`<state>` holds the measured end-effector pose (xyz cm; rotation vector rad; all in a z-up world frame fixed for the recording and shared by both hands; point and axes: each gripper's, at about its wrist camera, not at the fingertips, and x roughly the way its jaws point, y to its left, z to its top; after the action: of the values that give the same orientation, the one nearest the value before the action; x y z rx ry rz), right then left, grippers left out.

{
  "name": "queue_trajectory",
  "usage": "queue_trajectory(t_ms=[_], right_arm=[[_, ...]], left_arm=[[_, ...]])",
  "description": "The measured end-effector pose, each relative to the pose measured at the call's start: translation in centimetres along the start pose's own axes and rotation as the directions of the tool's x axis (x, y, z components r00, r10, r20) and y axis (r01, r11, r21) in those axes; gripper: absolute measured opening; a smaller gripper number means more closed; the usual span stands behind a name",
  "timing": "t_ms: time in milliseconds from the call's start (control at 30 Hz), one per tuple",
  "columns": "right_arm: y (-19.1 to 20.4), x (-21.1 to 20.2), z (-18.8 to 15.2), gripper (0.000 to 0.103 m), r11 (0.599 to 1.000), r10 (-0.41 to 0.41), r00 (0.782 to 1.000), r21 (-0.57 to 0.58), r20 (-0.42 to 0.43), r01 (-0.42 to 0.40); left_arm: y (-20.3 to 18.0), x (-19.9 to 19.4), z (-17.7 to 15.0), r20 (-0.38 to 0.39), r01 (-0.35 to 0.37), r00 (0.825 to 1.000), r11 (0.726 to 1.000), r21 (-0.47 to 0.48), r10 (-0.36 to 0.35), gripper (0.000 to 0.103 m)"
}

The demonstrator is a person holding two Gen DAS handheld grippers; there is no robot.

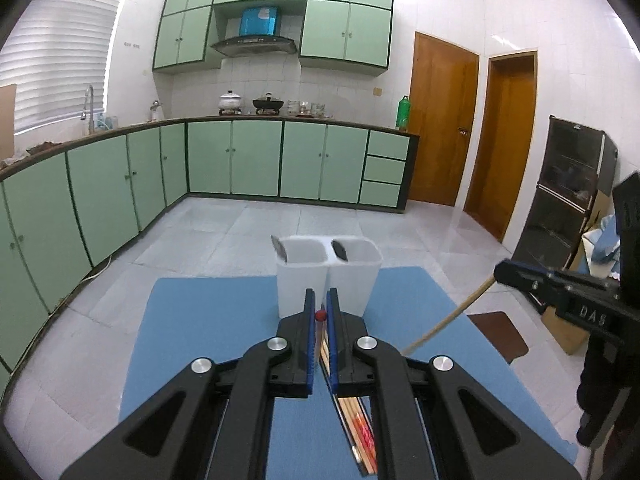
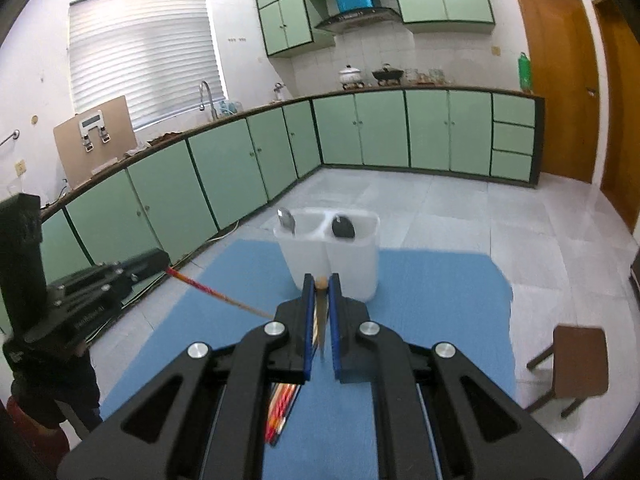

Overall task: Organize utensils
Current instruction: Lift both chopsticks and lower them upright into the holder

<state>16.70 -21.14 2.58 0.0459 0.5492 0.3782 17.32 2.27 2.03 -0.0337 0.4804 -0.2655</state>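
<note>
Gripping one chopstick each, the left gripper and right gripper hover clamped before the holder at the mat's far edge, likely for dropping them in.

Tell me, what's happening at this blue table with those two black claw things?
A person is sorting utensils with a handheld gripper in each hand. The left gripper is shut on a chopstick with a red end, and the right gripper is shut on a plain wooden chopstick. Both are held above the blue mat, in front of the white two-compartment holder, which already has one utensil in each side.
</note>
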Motion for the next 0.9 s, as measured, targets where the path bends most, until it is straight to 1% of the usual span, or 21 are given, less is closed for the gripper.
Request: queue_trajectory(t_ms=[100, 300, 433, 533, 633, 767, 900], right_arm=[[-0.2, 0.7, 2.4, 0.006, 1.000, 0.000, 1.000, -0.028, 0.002, 0.000], [-0.6, 1.3, 6.0, 0.006, 0.999, 0.027, 0.999, -0.038, 0.019, -0.026], [-1.1, 1.0, 8.7, 0.006, 0.999, 0.039, 0.998, -0.035, 0.058, -0.037], [-1.4, 0.8, 11.4, 0.006, 0.999, 0.042, 0.994, -0.039, 0.104, -0.038], [-1.6, 0.9, 13.6, 0.006, 0.999, 0.034, 0.989, -0.043, 0.141, -0.028], [-2.2, 1.8, 15.9, 0.006, 0.999, 0.007, 0.984, -0.048, 0.178, 0.001], [-3.2, 3.7, 17.7, 0.006, 0.999, -0.023, 0.980, -0.039, 0.197, 0.031]], left_arm=[[0.2, 0.9, 1.1, 0.002, 0.001, 1.000, 1.000, 0.013, -0.001, 0.005], [0.6, 1.7, 3.1, 0.015, 0.015, 1.000, 1.000, 0.023, -0.015, 0.005], [0.5, 1.5, 4.8, 0.050, 0.023, 0.998, 0.999, 0.035, -0.024, 0.005], [0.4, 1.2, 6.6, 0.087, 0.038, 0.995, 0.999, 0.039, -0.041, 0.005], [-0.2, 0.9, 8.9, 0.139, 0.039, 0.989, 0.997, 0.059, -0.047, 0.005], [-0.7, 1.1, 12.6, 0.218, 0.046, 0.974, 0.996, 0.072, -0.061, 0.005], [-1.2, 2.5, 15.7, 0.277, 0.040, 0.959, 0.996, 0.080, -0.061, 0.005]])
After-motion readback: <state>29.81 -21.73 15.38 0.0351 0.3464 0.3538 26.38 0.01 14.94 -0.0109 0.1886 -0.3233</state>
